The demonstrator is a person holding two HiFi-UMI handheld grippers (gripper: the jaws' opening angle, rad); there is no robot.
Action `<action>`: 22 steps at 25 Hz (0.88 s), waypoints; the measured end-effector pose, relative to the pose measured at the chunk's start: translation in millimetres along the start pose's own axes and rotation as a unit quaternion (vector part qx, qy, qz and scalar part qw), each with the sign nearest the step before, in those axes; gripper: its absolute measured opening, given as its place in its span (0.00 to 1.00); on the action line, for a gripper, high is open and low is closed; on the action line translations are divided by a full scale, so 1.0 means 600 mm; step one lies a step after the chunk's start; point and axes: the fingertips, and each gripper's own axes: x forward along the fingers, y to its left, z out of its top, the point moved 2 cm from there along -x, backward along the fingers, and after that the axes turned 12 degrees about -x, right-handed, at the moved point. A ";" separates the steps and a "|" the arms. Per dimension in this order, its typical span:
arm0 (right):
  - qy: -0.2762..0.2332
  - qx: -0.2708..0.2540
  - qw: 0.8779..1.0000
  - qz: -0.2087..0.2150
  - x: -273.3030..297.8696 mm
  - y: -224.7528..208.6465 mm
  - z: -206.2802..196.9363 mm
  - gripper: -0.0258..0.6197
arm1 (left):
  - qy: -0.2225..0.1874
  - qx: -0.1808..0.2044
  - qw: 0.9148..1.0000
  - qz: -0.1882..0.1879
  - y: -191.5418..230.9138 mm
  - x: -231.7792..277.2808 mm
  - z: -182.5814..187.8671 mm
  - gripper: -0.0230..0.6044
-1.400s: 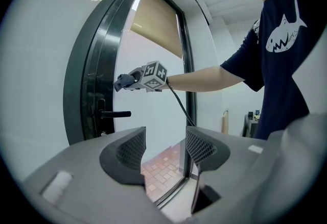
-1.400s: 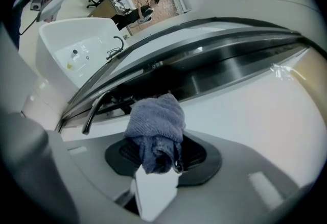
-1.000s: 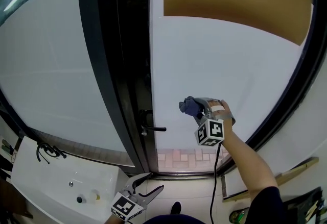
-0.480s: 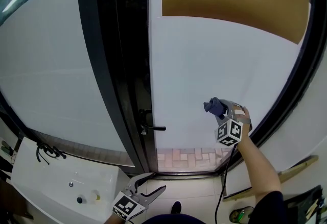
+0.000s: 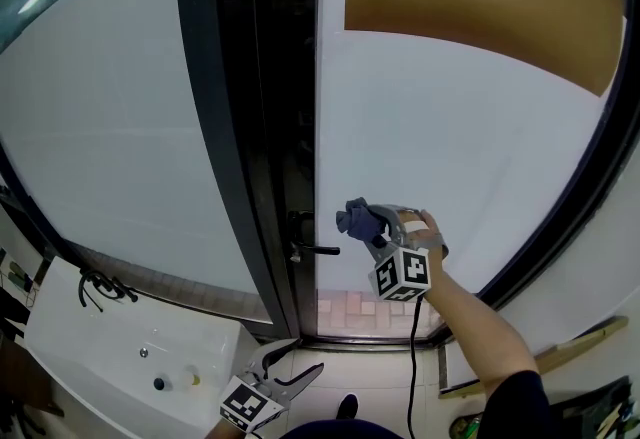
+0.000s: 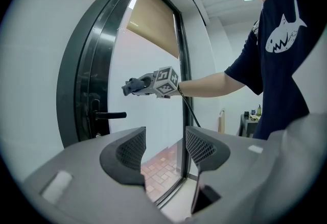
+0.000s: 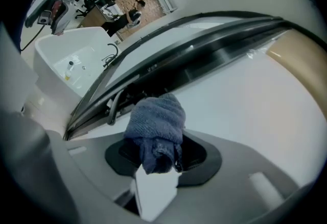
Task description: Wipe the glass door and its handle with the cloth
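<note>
The frosted glass door (image 5: pixel 470 147) stands in a black frame, with a tan blind behind its upper part. Its black lever handle (image 5: pixel 312 248) juts from the frame at the left edge of the pane. My right gripper (image 5: pixel 362 220) is shut on a bunched blue-grey cloth (image 5: pixel 354 217) and holds it against the glass just right of the handle. In the right gripper view the cloth (image 7: pixel 156 126) bulges out between the jaws, the handle (image 7: pixel 115 105) just beyond it. My left gripper (image 5: pixel 290 372) hangs low by the floor, open and empty, seen also in its own view (image 6: pixel 163 149).
A white washbasin (image 5: pixel 130 352) with a drain and a dark cable lies at the lower left. Wooden sticks (image 5: pixel 540 357) lean at the lower right. Brick paving (image 5: pixel 365 307) shows through the clear strip at the door's foot. A black cable (image 5: pixel 412 367) trails from the right gripper.
My right gripper with the cloth swept right across the glass, then came back left to a spot beside the handle. The left gripper has stayed low and open.
</note>
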 end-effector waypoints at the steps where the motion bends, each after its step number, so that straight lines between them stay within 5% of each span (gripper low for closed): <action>1: -0.008 -0.012 1.000 0.007 0.017 0.007 0.021 0.29 | -0.002 0.000 1.000 0.003 0.002 -0.002 0.000 0.42; 11: -0.005 -0.076 0.995 0.057 0.130 0.063 0.075 0.29 | -0.010 -0.012 0.999 0.031 0.018 -0.026 0.000 0.42; 22: 0.063 -0.071 0.994 0.056 0.046 0.074 -0.076 0.29 | -0.007 -0.005 1.000 0.001 0.010 -0.004 -0.001 0.42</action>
